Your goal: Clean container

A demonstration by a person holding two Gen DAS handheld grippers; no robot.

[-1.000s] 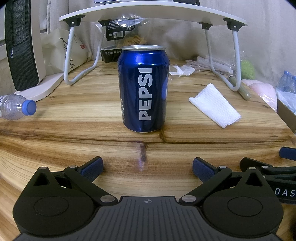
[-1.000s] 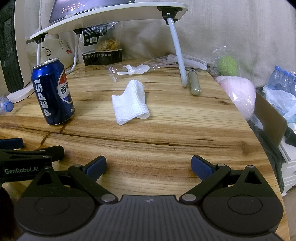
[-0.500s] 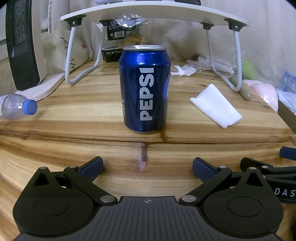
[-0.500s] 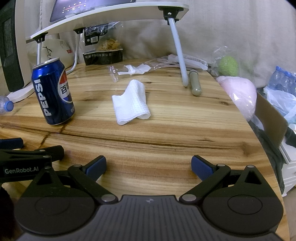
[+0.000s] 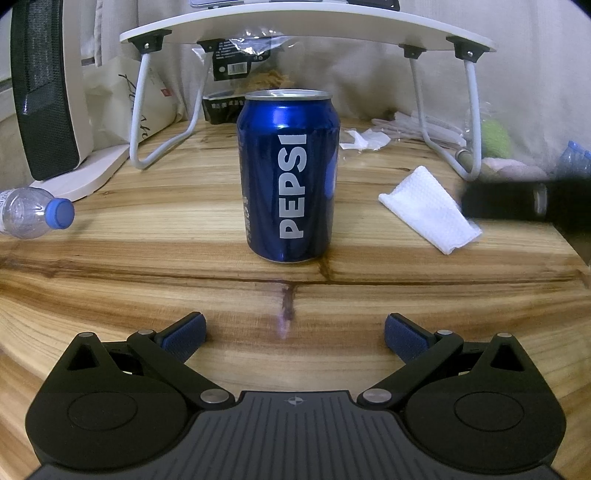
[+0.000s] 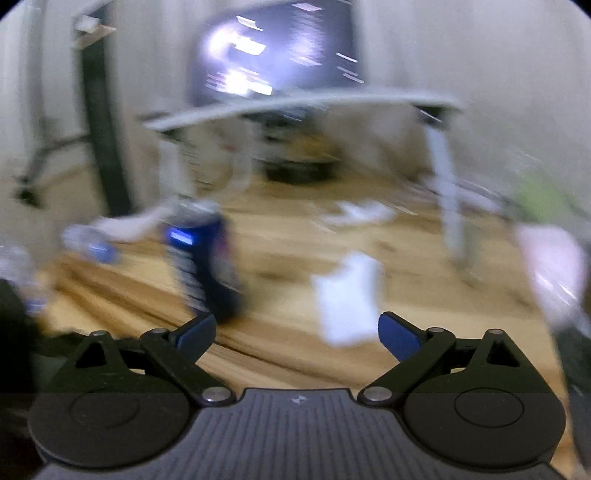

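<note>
A blue Pepsi can [image 5: 290,177] stands upright on the wooden table [image 5: 184,288], straight ahead of my left gripper [image 5: 293,334], which is open and empty a short way in front of it. A folded white cloth [image 5: 430,210] lies to the can's right. My right gripper [image 6: 297,332] is open and empty; its view is motion-blurred, with the can [image 6: 207,266] at left and the cloth [image 6: 347,295] just beyond its fingers. The right gripper's dark body [image 5: 524,201] shows at the right edge of the left wrist view, beside the cloth.
A white folding lap desk [image 5: 306,29] stands over the table's back. A clear plastic bottle [image 5: 35,212] lies at the left edge. A black and white heater [image 5: 48,92] stands at back left. Wrappers and bags lie behind the can.
My right gripper has swung up and forward fast toward the cloth, blurring its view and entering the left wrist view. My left gripper has hardly moved.
</note>
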